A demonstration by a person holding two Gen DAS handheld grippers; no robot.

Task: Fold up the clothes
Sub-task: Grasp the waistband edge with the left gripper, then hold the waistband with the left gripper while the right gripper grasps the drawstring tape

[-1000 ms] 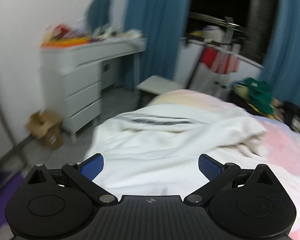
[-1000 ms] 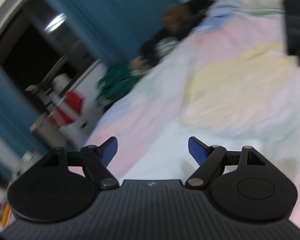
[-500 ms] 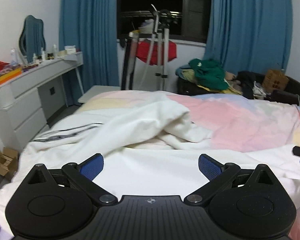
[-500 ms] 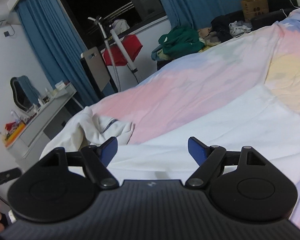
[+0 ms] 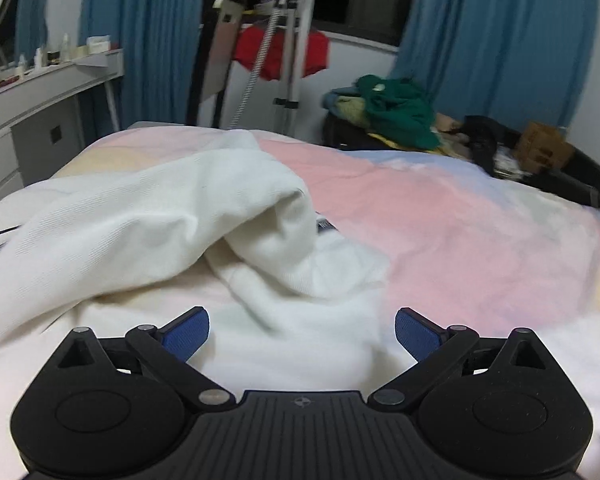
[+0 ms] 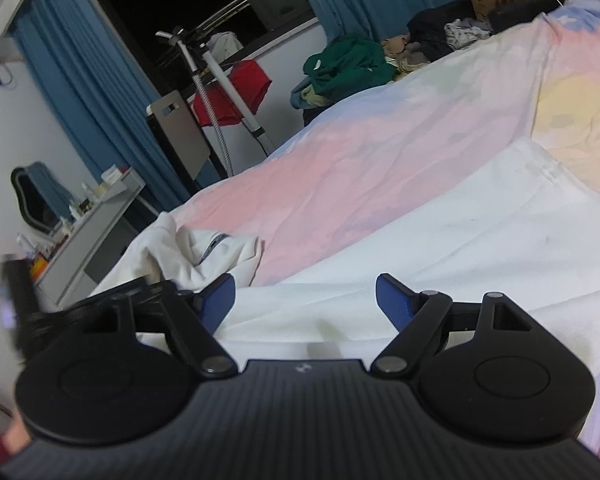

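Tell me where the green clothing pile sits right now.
The green clothing pile lies beyond the far edge of the bed, right of centre in the left wrist view, between the red garment on the stand and a cardboard box.

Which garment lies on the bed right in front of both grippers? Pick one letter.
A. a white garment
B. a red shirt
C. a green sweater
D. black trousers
A: the white garment spreads over the pastel bedsheet just ahead of both open grippers.

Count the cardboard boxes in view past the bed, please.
1: a brown cardboard box on the dark furniture at the far right, beyond the bed, right of the green clothes pile. Others may be hidden.
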